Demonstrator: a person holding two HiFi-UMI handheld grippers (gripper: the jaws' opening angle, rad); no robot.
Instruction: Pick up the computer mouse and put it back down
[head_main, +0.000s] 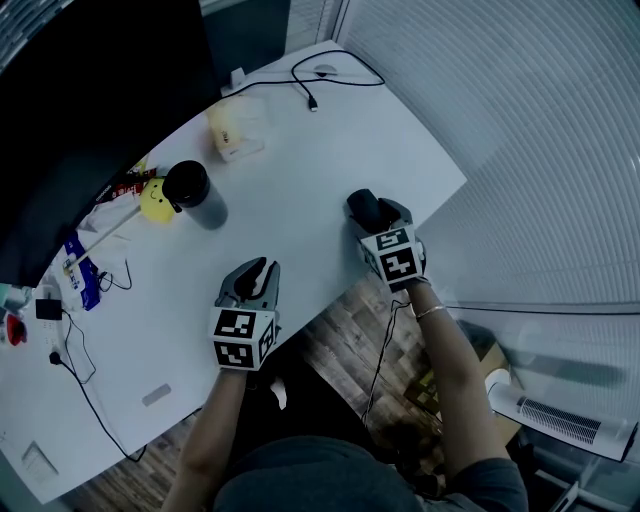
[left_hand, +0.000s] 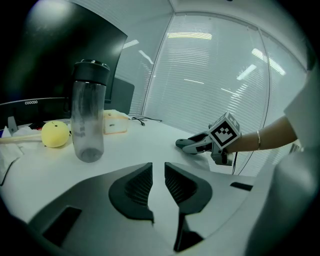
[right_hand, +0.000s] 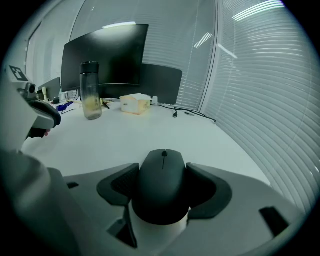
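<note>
Here the right claw (right_hand: 162, 176) stands wide, and the black mouse (right_hand: 161, 200) fills the space between its jaws. Both pads lie against the mouse's sides, so the claw has hold of it. The mouse's nose and scroll wheel point straight ahead, away from the claw, and its rounded back sits deep between the jaws. White counter (right_hand: 125, 135) stretches out beyond the claw's tips, and whether the mouse touches it cannot be told. The left claw (left_hand: 158, 175) is well apart, on the right claw's left. Its jaws are all but together, with only a narrow slit between the pads and nothing in it. A bottle (left_hand: 88, 115) stands ahead of the left claw, to its left.
</note>
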